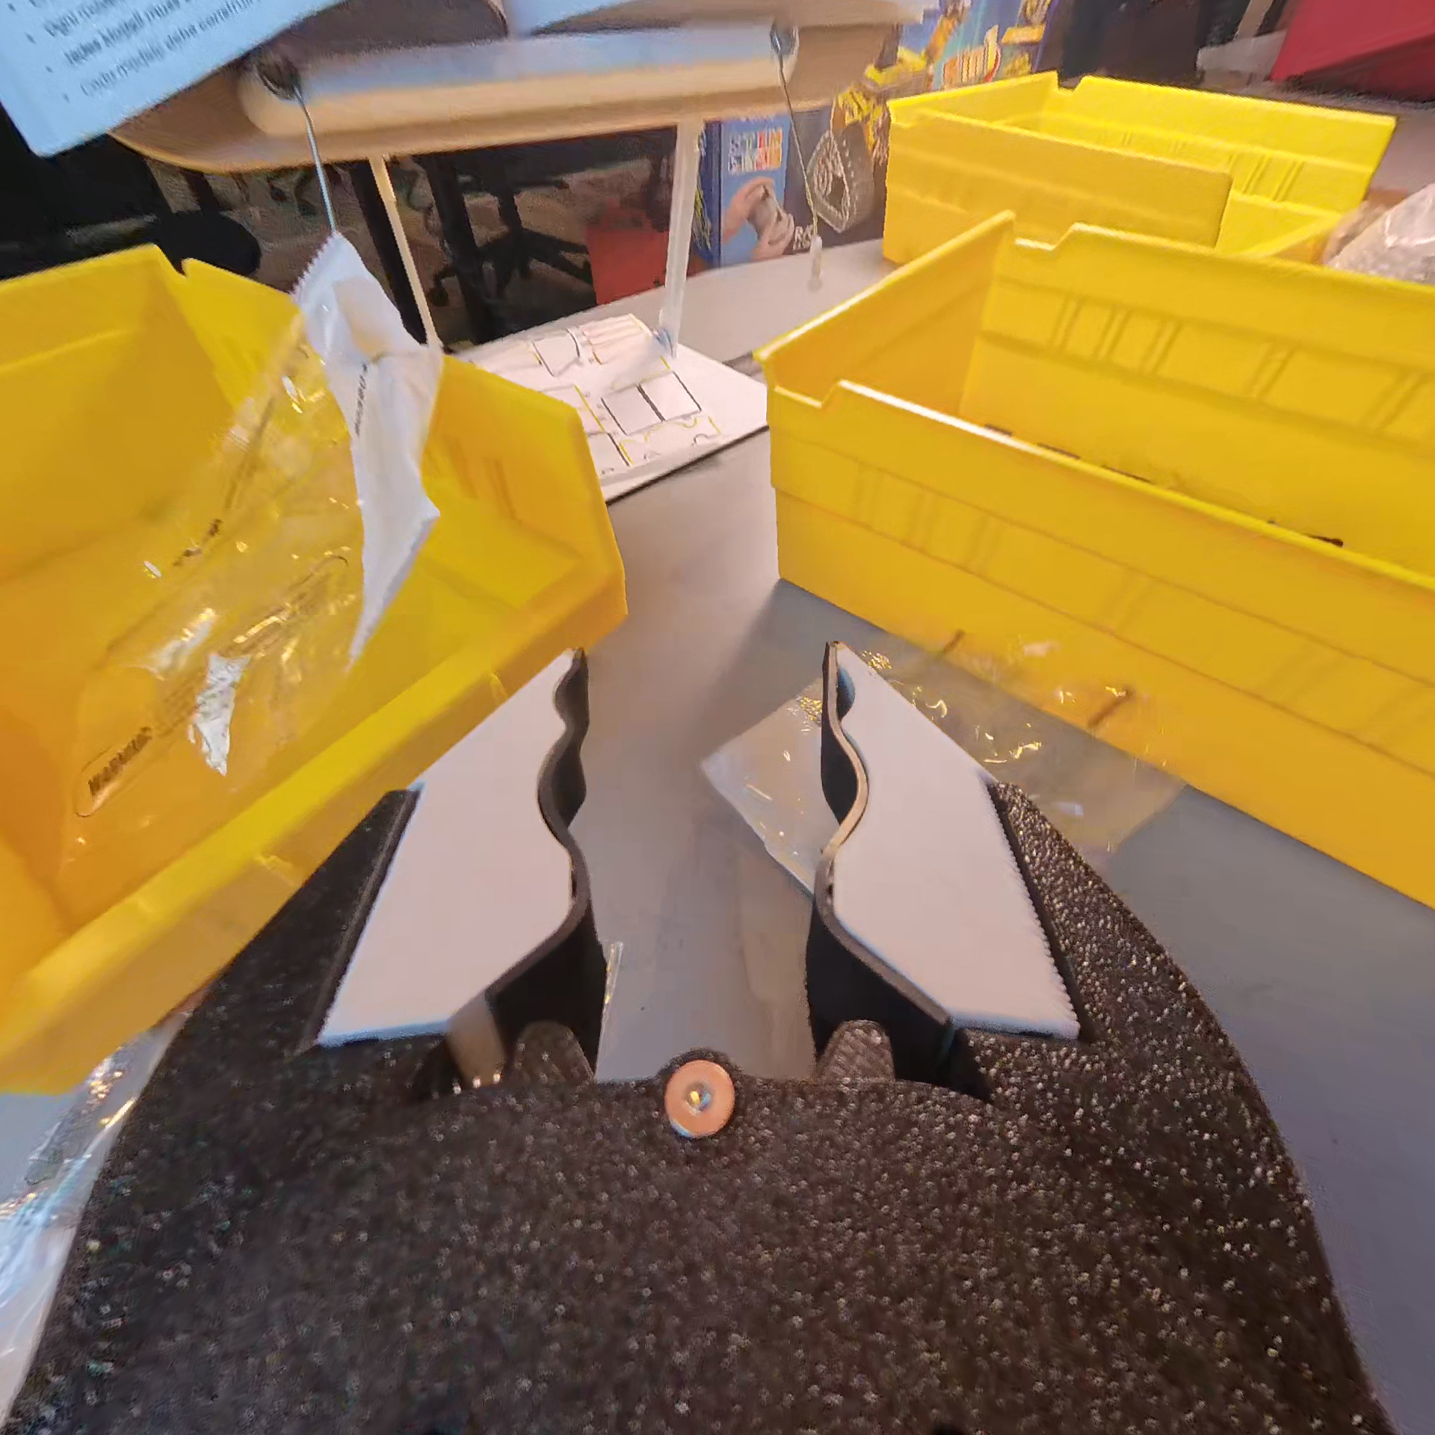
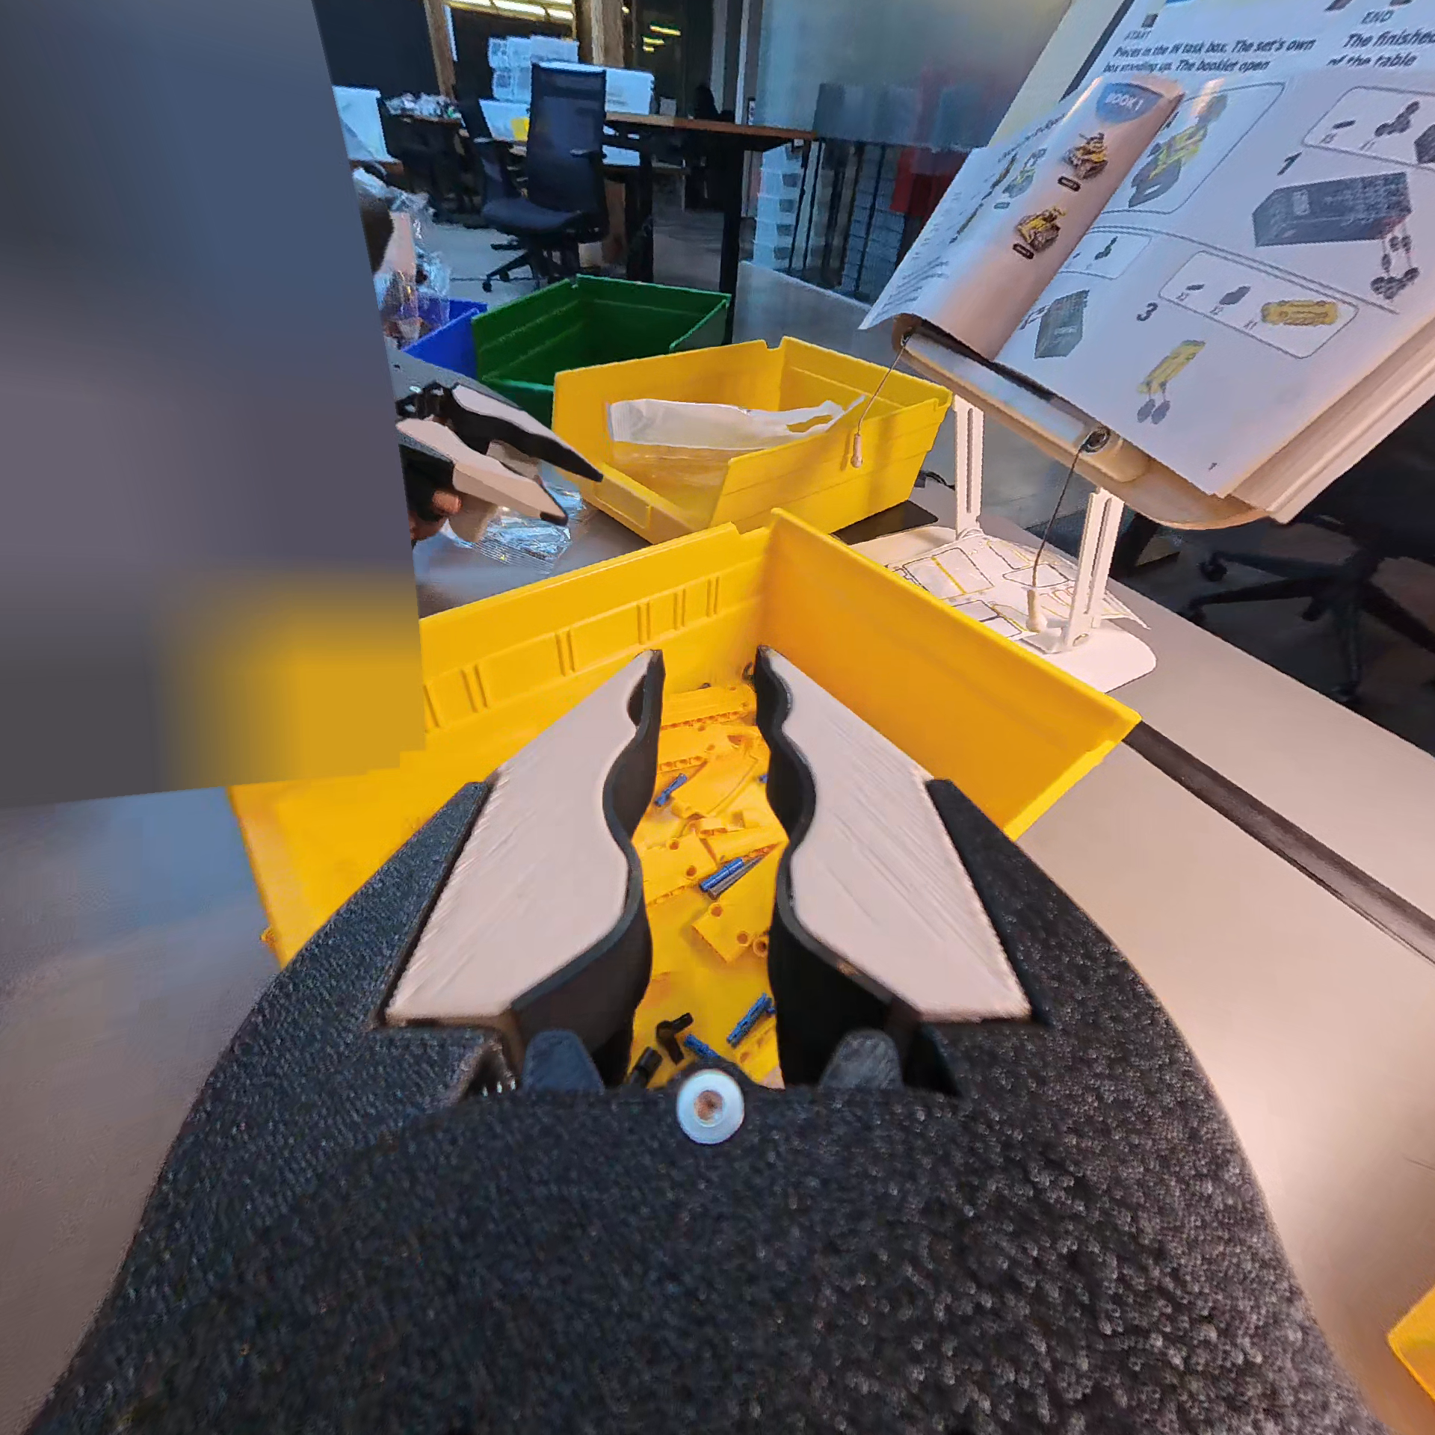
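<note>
The left gripper (image 1: 703,675) hangs over the grey table (image 1: 683,590) with its fingers spread wide and nothing between them; a flat clear plastic bag (image 1: 971,745) lies on the table under and just beyond its right finger, against the side of a long yellow bin (image 1: 1087,559); to its left a second yellow bin (image 1: 497,559) holds crumpled clear bags (image 1: 233,559). Only this view shows the bag on the table, more yellow bins (image 1: 1126,155) stacked farther back, and a colourful box (image 1: 776,194) behind the stand.

The right gripper (image 2: 708,668) is poised above the long yellow bin (image 2: 932,668), its fingers parted with nothing gripped; only this view looks into that bin, where small yellow and blue building pieces (image 2: 714,854) lie loose on the floor. It also shows the instruction booklet (image 2: 1165,256) open on a white stand (image 2: 1087,621), a green bin (image 2: 590,326) and a blue one (image 2: 446,342) beyond, and the left gripper (image 2: 582,497) from the side, fingers apart, just beside the bin of bags (image 2: 776,466); a blurred patch covers the left of this view.
</note>
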`<act>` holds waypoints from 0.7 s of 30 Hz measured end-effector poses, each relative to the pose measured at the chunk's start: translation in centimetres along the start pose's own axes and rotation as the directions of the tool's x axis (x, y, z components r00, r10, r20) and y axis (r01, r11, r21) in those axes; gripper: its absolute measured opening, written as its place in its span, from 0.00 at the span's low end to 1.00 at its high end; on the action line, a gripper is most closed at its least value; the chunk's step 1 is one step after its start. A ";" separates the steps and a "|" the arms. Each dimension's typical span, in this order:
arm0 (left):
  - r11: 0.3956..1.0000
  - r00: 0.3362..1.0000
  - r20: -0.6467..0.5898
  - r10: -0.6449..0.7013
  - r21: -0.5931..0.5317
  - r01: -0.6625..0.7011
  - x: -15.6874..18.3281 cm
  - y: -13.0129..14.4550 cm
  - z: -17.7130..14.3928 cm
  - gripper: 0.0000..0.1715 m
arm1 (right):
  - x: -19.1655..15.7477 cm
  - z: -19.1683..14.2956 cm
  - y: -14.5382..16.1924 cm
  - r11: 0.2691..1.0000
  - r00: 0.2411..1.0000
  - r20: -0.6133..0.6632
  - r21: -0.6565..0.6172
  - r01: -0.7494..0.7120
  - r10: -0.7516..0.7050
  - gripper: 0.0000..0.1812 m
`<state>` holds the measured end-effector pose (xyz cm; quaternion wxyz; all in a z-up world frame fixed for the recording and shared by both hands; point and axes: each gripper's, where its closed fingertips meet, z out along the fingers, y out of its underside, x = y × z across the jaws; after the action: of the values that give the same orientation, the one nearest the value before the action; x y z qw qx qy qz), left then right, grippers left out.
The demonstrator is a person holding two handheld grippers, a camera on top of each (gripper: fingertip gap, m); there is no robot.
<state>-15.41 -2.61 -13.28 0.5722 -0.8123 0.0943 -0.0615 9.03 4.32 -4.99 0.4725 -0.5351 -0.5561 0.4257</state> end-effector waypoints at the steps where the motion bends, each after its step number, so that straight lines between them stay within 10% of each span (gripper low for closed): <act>1: 1.000 1.000 -0.018 -0.008 -0.024 0.008 0.3 0.5 0.2 0.35 | 0.1 0.0 0.3 1.000 1.000 -0.002 -0.008 0.005 -0.005 0.12; 21: 0.970 0.972 -0.223 -0.075 -0.244 0.019 3.4 5.4 -1.7 0.44 | -1.6 0.7 1.1 0.977 0.994 0.008 -0.184 0.112 -0.113 0.13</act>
<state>-12.88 -6.72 -17.78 0.4534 -0.8648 0.1475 -0.1574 8.57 2.85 -6.28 0.4451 -0.5448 -0.6217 0.3443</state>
